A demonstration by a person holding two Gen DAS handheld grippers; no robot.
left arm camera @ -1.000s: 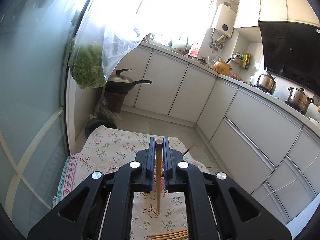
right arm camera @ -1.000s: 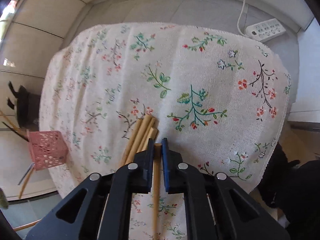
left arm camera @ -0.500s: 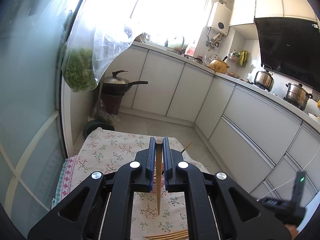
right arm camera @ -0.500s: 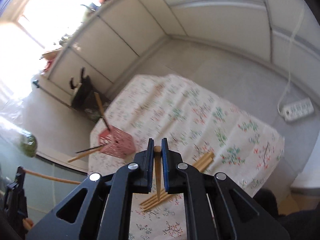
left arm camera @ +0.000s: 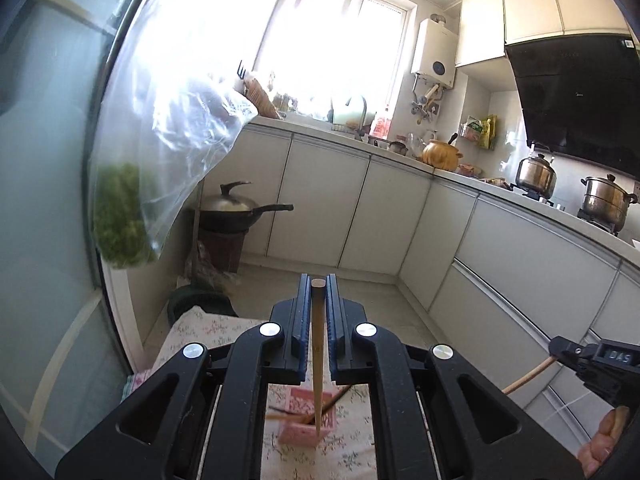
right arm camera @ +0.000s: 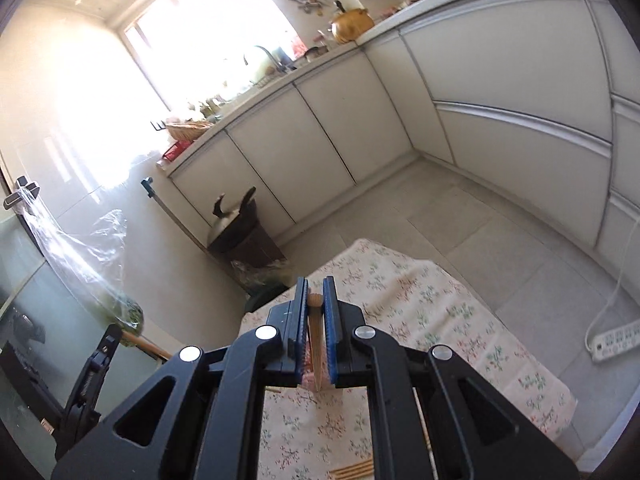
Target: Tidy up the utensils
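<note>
My left gripper [left arm camera: 318, 285] is shut on a wooden chopstick [left arm camera: 317, 360] that hangs tip down over a pink perforated holder [left arm camera: 306, 418] on the floral cloth; other chopsticks lean in the holder. My right gripper [right arm camera: 315, 292] is shut on another chopstick [right arm camera: 315, 344], tip down above the same pink holder [right arm camera: 308, 378], mostly hidden by the jaws. Loose chopsticks [right arm camera: 354, 470] lie on the cloth at the bottom. The right gripper also shows in the left wrist view [left arm camera: 596, 364], and the left gripper in the right wrist view [right arm camera: 92, 372].
The floral cloth [right arm camera: 440, 312] covers a low table on the kitchen floor. A wok on a stand [left arm camera: 232, 216] and a hanging plastic bag of greens [left arm camera: 120, 216] are at the left. White cabinets [left arm camera: 400, 208] run behind. A power strip [right arm camera: 616, 340] lies on the floor at the right.
Both grippers have lifted and tilted up with their chopsticks. The right gripper rose from the loose pile and swung over the pink holder; the left one moved over the holder too.
</note>
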